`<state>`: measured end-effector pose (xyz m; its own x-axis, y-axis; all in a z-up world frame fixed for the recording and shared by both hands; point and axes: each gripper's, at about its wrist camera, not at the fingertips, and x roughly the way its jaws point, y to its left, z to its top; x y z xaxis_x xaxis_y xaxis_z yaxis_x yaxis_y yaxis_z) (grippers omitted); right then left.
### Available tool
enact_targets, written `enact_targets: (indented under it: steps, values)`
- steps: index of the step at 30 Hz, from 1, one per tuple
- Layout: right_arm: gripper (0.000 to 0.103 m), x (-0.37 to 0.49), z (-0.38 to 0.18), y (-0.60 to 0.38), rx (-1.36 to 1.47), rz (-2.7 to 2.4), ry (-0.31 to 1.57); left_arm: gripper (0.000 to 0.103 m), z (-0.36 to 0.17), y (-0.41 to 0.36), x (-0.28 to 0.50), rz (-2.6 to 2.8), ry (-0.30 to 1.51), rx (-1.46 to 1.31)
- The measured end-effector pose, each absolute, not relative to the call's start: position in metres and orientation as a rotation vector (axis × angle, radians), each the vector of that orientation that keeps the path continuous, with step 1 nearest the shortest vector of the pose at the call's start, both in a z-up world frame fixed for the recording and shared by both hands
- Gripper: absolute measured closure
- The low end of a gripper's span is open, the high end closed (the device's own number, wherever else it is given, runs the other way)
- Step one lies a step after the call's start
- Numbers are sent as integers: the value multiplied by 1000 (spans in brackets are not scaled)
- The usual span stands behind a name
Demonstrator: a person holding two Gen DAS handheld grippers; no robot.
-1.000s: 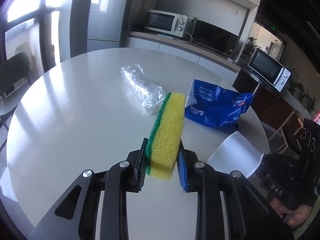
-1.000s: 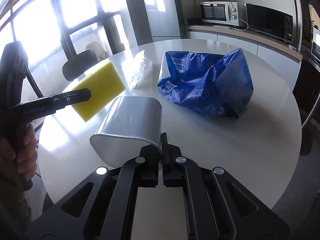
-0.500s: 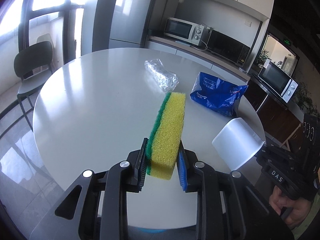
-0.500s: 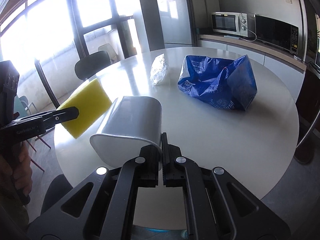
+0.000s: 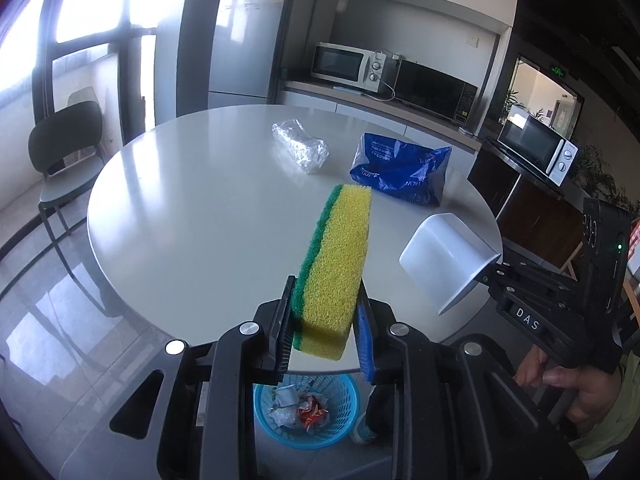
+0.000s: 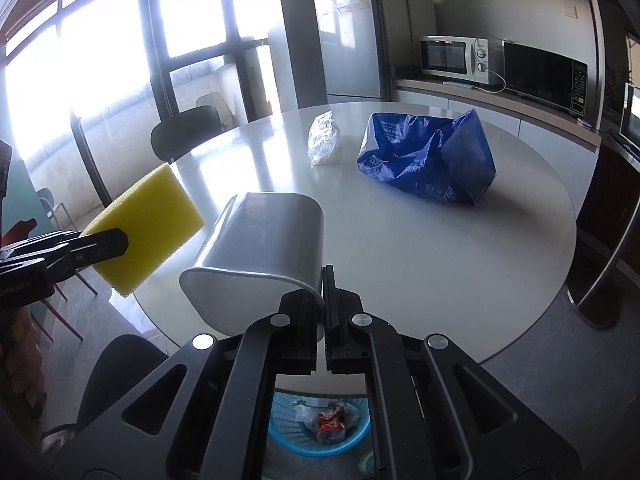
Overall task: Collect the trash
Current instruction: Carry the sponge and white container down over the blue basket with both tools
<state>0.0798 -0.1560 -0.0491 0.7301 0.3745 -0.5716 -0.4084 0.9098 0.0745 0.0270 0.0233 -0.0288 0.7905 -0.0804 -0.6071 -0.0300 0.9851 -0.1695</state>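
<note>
My left gripper (image 5: 324, 312) is shut on a yellow and green sponge (image 5: 336, 264), held in the air above the near table edge; the sponge also shows in the right wrist view (image 6: 148, 228). My right gripper (image 6: 322, 292) is shut on the rim of a white plastic tub (image 6: 260, 256), tipped on its side, also seen in the left wrist view (image 5: 444, 256). A blue trash basket (image 5: 308, 412) with wrappers stands on the floor below both grippers and shows in the right wrist view (image 6: 320, 428). A blue plastic bag (image 6: 428, 160) and a clear crinkled wrapper (image 6: 324, 140) lie on the round white table (image 6: 440, 248).
Dark chairs stand at the far left of the table (image 5: 64, 148) and near its edge (image 6: 188, 128). A counter with microwaves (image 5: 348, 68) and a fridge (image 5: 248, 44) are behind the table.
Both grippers have pulled back and up from the table with the sponge and the tub. The blue basket under the table edge has come into view.
</note>
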Motion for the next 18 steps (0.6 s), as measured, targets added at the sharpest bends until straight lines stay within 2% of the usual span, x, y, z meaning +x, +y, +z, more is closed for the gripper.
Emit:
enact_targets:
  steps: [18]
  values:
    - [101, 28, -44, -174, -65, 525, 619, 76, -30, 22, -14, -9, 665, -193]
